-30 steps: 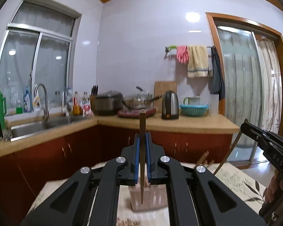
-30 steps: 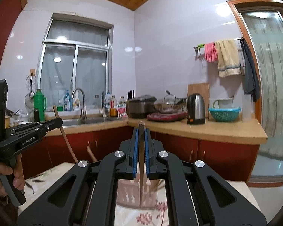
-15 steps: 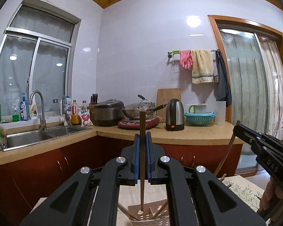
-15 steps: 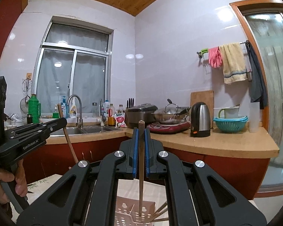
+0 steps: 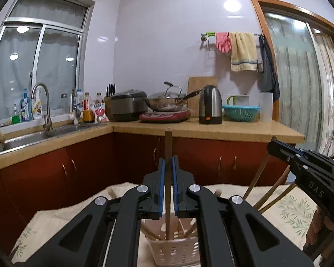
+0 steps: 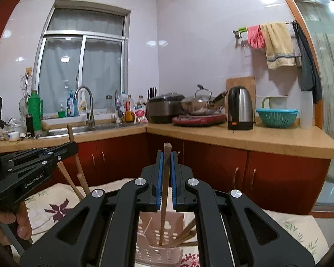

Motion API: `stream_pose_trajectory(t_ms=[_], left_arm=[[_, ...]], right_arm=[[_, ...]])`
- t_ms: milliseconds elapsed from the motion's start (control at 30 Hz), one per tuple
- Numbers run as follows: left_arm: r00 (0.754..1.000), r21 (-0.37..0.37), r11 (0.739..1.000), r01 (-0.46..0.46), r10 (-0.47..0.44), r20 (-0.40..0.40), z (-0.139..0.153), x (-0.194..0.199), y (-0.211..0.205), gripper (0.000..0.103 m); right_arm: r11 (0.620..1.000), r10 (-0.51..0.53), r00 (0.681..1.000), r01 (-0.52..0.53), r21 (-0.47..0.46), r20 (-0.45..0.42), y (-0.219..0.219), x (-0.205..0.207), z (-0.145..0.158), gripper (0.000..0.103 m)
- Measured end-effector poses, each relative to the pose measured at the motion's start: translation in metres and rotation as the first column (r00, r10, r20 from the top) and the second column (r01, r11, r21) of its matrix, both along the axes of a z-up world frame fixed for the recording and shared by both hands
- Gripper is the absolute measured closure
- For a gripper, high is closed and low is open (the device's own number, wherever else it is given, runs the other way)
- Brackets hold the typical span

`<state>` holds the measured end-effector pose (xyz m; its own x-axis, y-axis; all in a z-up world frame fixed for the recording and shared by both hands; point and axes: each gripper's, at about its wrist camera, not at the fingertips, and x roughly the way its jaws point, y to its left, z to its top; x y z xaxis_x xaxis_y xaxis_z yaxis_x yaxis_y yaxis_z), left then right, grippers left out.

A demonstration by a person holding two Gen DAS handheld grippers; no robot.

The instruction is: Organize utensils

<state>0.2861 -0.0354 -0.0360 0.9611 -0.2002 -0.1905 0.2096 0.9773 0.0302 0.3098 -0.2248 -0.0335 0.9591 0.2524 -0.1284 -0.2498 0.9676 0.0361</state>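
My left gripper (image 5: 168,166) is shut on a brown chopstick (image 5: 168,146) that stands upright, its lower end inside the pink perforated utensil basket (image 5: 176,252). My right gripper (image 6: 165,162) is shut on another chopstick (image 6: 166,155), its tip down in the same basket (image 6: 153,253). Several other chopsticks lean in the basket. Each gripper also shows in the other's view: the right one (image 5: 271,148) and the left one (image 6: 74,148), each with its chopstick.
The basket stands on a table with a floral cloth (image 6: 53,207). Behind are red cabinets (image 5: 82,166), a counter with sink (image 5: 29,138), rice cooker (image 5: 128,105), wok and kettle (image 5: 210,104). A glass door (image 5: 300,84) is at right.
Both grippers have lowered and tilted back down, so the chopstick tips have gone deeper into the basket and the table has come back into view.
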Motion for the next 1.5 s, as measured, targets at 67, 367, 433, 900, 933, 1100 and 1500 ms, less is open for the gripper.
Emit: stream_pose_trajectory(t_ms=[67, 367, 433, 900, 933, 1100, 1500], left_arm=[[1.0, 0.001, 1.0, 0.0, 0.0, -0.019, -0.006, 0.002, 0.001, 0.096], [0.999, 0.025, 1.0, -0.02, 0.021, -0.034, -0.015, 0.0, 0.0, 0.061], [0.999, 0.027, 0.999, -0.026, 0.026, -0.022, -0.014, -0.005, 0.0, 0.057], [0.998, 0.043, 0.997, -0.065, 0.066, -0.011, -0.001, -0.038, 0.0, 0.029], [0.997, 0.046, 0.996, -0.072, 0.073, -0.011, -0.001, -0.043, 0.0, 0.028], [0.994, 0.065, 0.992, -0.108, 0.109, -0.02, -0.006, -0.075, 0.003, 0.025], [0.984, 0.083, 0.984, -0.158, 0.164, -0.073, -0.022, -0.151, 0.014, 0.019]], right_arm=[[1.0, 0.004, 1.0, -0.004, -0.002, -0.022, 0.002, 0.002, -0.007, 0.096], [1.0, -0.006, 0.999, 0.005, -0.023, -0.042, 0.01, -0.005, -0.013, 0.085], [1.0, -0.009, 0.999, 0.009, -0.017, -0.045, 0.009, -0.007, -0.013, 0.079], [0.998, -0.069, 0.995, 0.069, -0.007, -0.078, 0.008, -0.043, -0.002, 0.04], [0.997, -0.078, 0.993, 0.078, -0.006, -0.086, 0.007, -0.049, -0.002, 0.036], [0.993, -0.117, 0.986, 0.118, -0.001, -0.119, 0.002, -0.077, -0.008, 0.029], [0.98, -0.198, 0.961, 0.197, -0.027, -0.191, -0.008, -0.158, -0.027, 0.021]])
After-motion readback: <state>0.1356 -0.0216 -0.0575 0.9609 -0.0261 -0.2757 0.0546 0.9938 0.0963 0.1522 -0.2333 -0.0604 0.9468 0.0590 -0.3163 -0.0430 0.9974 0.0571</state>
